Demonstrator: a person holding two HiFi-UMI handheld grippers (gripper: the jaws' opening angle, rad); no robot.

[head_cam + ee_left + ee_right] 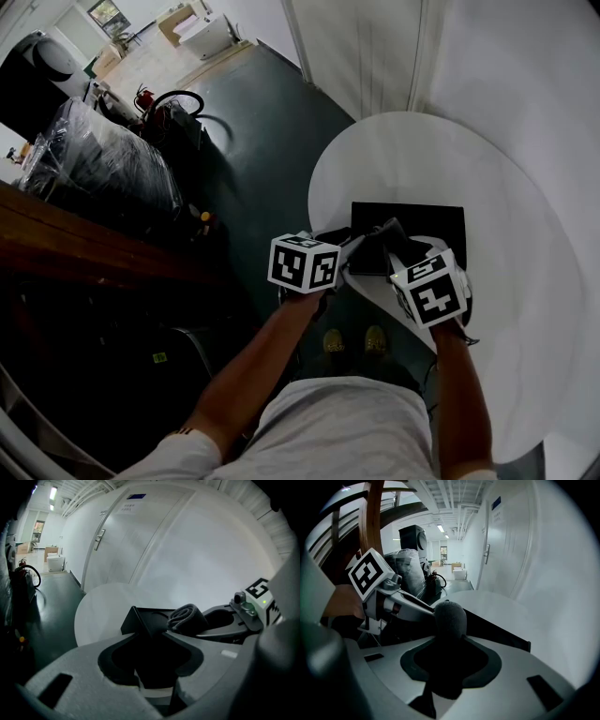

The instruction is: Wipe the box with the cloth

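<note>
A flat black box (427, 223) lies on the round white table (525, 281) near its front edge. My left gripper (354, 247) comes in from the left and is shut on the box's near left corner (140, 620), which sits between its jaws. My right gripper (398, 247) is shut on a rolled dark grey cloth (387, 234). In the right gripper view the cloth (450, 618) sticks up out of the jaws just above the box's near edge (501, 632). In the left gripper view the cloth (186, 617) rests over the box top.
The table edge curves close to the person's feet (352, 340). A white wall and a door (117, 541) stand behind the table. Left of it are a dark floor, a wooden rail (75, 244), plastic-wrapped goods (103, 164) and a hose (178, 101).
</note>
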